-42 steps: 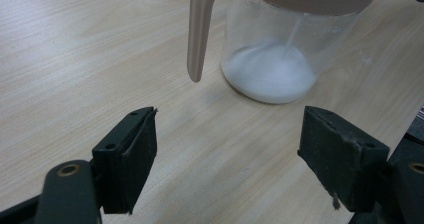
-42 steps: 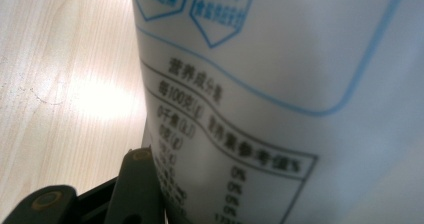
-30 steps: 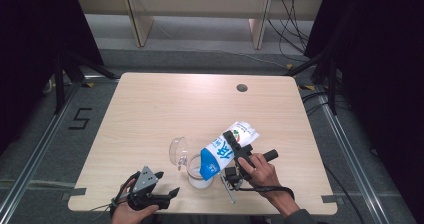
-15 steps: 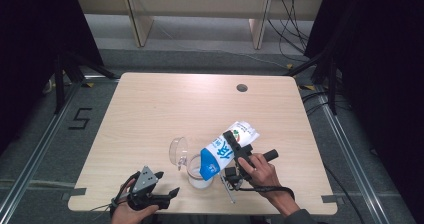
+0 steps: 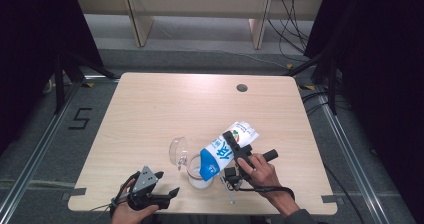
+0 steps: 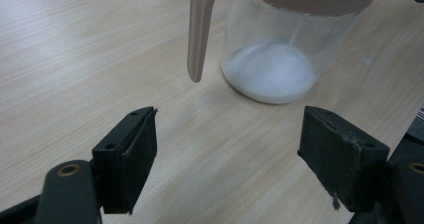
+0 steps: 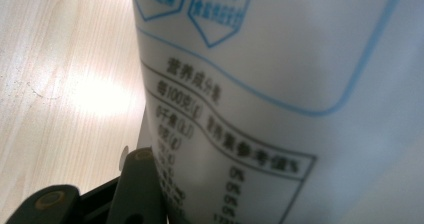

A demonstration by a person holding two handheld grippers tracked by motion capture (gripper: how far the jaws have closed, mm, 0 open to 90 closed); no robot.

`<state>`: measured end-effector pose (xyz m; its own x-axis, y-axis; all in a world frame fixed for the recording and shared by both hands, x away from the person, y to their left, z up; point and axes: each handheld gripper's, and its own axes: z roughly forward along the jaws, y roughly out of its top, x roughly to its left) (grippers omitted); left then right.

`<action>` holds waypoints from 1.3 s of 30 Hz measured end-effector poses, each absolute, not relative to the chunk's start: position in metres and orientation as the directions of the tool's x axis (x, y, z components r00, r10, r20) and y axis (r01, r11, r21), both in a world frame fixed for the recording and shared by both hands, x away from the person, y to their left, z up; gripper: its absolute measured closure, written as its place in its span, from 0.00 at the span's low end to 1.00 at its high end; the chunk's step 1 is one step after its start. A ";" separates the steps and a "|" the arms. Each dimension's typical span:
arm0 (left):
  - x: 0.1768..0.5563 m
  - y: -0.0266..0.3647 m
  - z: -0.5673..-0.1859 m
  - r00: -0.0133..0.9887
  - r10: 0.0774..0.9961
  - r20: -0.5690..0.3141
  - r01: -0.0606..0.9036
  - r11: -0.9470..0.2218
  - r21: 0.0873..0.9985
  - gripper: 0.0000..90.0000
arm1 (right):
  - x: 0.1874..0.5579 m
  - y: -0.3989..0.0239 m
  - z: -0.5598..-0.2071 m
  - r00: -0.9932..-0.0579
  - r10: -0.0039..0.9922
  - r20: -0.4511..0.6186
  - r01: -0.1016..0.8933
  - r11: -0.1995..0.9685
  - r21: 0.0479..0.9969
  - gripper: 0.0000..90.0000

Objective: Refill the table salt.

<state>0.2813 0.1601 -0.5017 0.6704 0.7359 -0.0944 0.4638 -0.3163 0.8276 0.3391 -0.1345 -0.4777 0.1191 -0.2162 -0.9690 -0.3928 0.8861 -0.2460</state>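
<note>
We see the light wooden tabletop (image 5: 150, 114) first, the largest thing in the high view, with a small round dark hole (image 5: 242, 88) near its far edge. Most of its surface lies bare; the work sits near the edge closest to the person.

Next in size comes the white-and-blue bag (image 5: 227, 149), tilted with its blue end down over a clear glass jar (image 5: 199, 176). In the right gripper view the bag (image 7: 280, 94) is very close, showing blue outlines and a printed table of black characters, with one black jaw pressed against its side at the bottom left. The right claw (image 5: 235, 151) clamps the bag, jaws about half apart around it, and we see the person's hand (image 5: 260, 171) behind it.

The jar stands upright on the tabletop, just under the bag's lower end. In the left gripper view the jar (image 6: 280, 49) holds a shallow layer of white powder (image 6: 272, 71) at its bottom, and a translucent handle-like piece (image 6: 200, 29) curves down its left side. Beside the jar in the high view lies a clear rounded lid (image 5: 178, 151), which looks to touch the jar's left side.

The left claw (image 5: 165, 184) sits at the near left edge of the tabletop, well apart from the jar. Its jaws stand wide with nothing between them, both pads hovering over bare wood.
</note>
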 end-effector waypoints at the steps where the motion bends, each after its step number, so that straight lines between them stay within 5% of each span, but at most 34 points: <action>1: 0.281 0.160 -0.502 0.670 0.736 -0.095 0.464 -0.316 0.828 0.25 | 0.339 -0.134 -0.478 0.121 -0.214 -0.969 -0.394 0.886 -0.245 0.62; 39: 0.281 0.160 -0.502 0.670 0.736 -0.095 0.464 -0.316 0.827 0.25 | 0.339 -0.135 -0.476 0.117 -0.221 -0.968 -0.389 0.887 -0.250 0.66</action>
<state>0.2812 0.1600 -0.5017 0.6702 0.7361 -0.0946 0.4642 -0.3162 0.8274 0.3390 -0.1347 -0.4756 0.1172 -0.2211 -0.9682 -0.3893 0.8867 -0.2496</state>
